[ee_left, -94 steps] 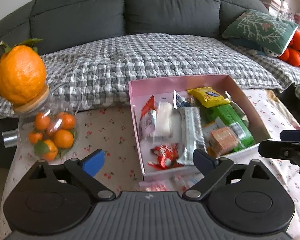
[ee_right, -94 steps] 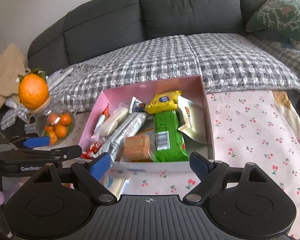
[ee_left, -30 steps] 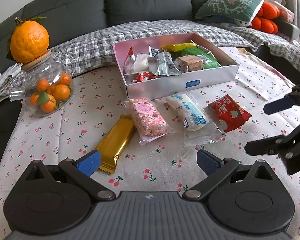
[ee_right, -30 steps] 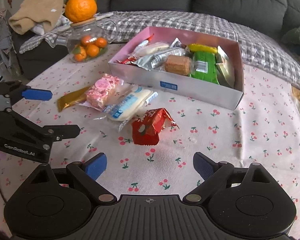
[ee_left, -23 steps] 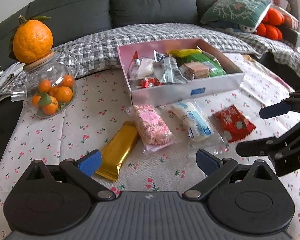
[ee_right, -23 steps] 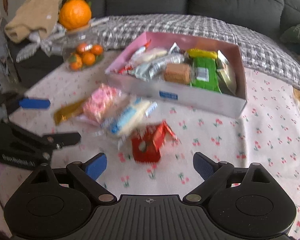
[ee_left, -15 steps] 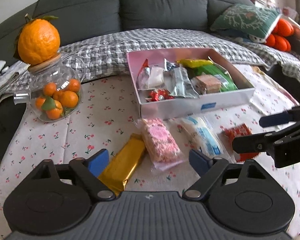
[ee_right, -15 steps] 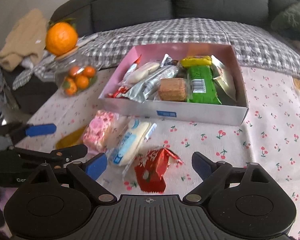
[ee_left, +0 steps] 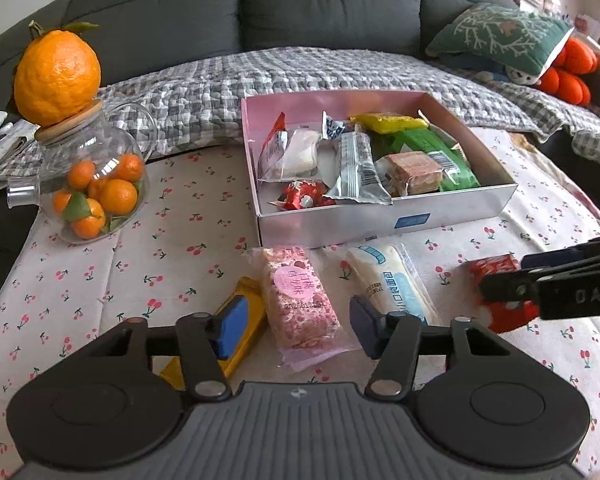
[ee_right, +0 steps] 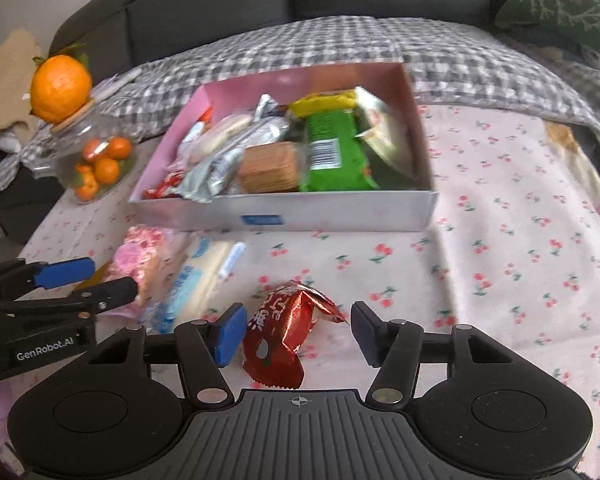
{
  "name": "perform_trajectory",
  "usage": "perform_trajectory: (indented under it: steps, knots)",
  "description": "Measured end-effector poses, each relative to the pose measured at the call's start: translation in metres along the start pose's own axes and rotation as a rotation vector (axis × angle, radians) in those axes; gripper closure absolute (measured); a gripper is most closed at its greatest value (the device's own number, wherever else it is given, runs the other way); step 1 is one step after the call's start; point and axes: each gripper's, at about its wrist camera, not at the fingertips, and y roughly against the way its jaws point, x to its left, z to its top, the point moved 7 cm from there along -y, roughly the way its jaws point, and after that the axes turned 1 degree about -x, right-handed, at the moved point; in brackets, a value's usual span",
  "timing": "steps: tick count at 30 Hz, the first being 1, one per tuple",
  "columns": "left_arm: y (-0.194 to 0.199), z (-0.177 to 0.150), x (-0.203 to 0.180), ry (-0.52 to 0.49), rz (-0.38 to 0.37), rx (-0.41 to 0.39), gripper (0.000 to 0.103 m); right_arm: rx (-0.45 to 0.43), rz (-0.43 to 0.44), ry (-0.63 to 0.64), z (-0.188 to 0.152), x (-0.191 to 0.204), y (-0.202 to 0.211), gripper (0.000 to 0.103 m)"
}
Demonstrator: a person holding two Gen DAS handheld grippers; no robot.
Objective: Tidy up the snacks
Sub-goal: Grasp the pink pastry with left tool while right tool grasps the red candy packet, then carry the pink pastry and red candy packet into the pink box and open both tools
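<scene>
A pink snack box (ee_left: 384,224) (ee_right: 284,216) filled with several wrapped snacks sits on the cherry-print cloth. In front of it lie a gold bar (ee_left: 248,308), a pink rice-crisp bar (ee_left: 298,300) (ee_right: 138,256), a white-and-blue pack (ee_left: 388,280) (ee_right: 198,276) and a red foil snack (ee_left: 500,292) (ee_right: 284,332). My left gripper (ee_left: 294,326) is open, straddling the pink bar. My right gripper (ee_right: 298,334) is open, straddling the red foil snack.
A glass jar of small oranges (ee_left: 92,184) (ee_right: 96,160) with a large orange (ee_left: 56,78) on its lid stands at the left. A grey sofa with a checked blanket (ee_left: 300,76) lies behind. A green cushion (ee_left: 496,40) is at the right.
Both grippers moved forward and down toward the loose snacks and narrowed. The left now frames the pink bar, the right frames the red foil snack.
</scene>
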Motion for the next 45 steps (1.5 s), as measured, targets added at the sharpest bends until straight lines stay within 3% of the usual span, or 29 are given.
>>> perform_trajectory:
  steps: [5,16,19,21,22,45]
  knots:
    - [-0.008,0.001,0.000,0.008,0.016,0.022,0.062,0.010,0.017,-0.030,-0.001,-0.003,0.001,0.046]
    - [-0.021,0.001,-0.004,-0.010,0.053,0.063,0.065,0.053,0.031,0.007,-0.006,0.017,-0.008,0.046]
    - [-0.023,0.001,-0.005,-0.016,0.063,0.067,0.068,0.055,0.044,0.007,-0.005,0.018,-0.009,0.054]
    - [-0.023,0.002,-0.004,-0.015,0.066,0.067,0.070,0.063,0.064,0.007,-0.004,0.019,-0.009,0.069]
    - [-0.024,0.002,-0.004,-0.012,0.066,0.069,0.071,0.067,0.077,0.010,-0.004,0.019,-0.009,0.071]
    - [0.003,0.015,0.007,0.087,-0.042,0.053,0.073,0.031,0.124,-0.059,0.012,0.010,0.017,0.071]
